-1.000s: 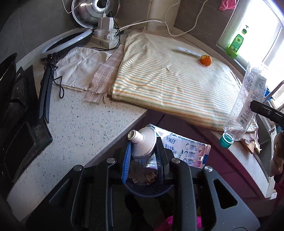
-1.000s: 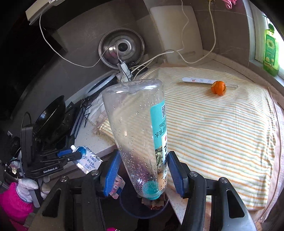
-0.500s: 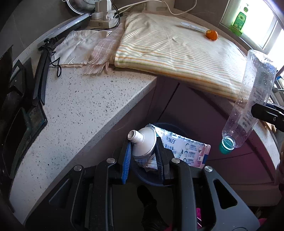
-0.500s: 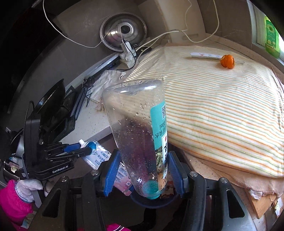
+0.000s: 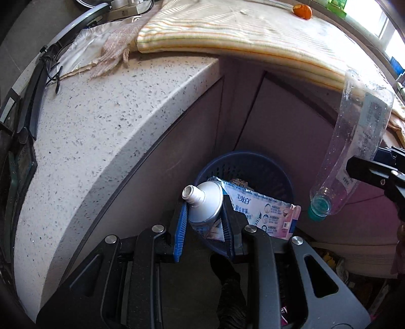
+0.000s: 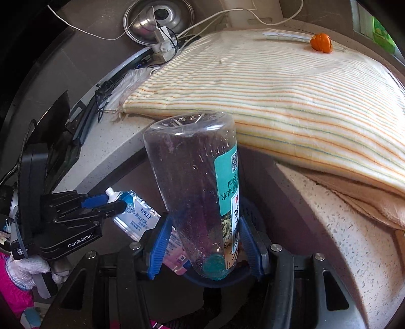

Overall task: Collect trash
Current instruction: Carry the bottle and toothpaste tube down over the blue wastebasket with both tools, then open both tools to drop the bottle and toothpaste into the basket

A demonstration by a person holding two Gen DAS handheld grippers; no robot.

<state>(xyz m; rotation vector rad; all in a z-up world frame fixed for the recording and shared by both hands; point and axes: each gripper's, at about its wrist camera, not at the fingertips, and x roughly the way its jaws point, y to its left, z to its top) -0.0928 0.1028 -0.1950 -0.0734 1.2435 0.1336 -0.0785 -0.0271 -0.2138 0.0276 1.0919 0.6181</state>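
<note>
My left gripper [image 5: 205, 225] is shut on a flattened toothpaste tube [image 5: 206, 202] and holds it over a dark blue plastic waste basket [image 5: 268, 168] on the floor below the counter. My right gripper [image 6: 202, 243] is shut on an empty clear plastic bottle [image 6: 197, 182], cap end down, to the right of the basket; the bottle also shows in the left wrist view [image 5: 354, 141]. The left gripper with the tube [image 6: 136, 215] shows at the left of the right wrist view. Some trash lies in the basket.
A speckled white counter [image 5: 101, 121] curves above the basket. A striped folded cloth [image 6: 291, 88] lies on it with an orange peel [image 6: 321, 43]. A power strip with cables [image 6: 162, 44], a steel lid [image 6: 157, 15] and black gear [image 5: 17, 141] lie at the back and left.
Both grippers have moved down from counter height to below the counter edge, bringing the tube and the bottle closer above the basket. Both grips are unchanged.
</note>
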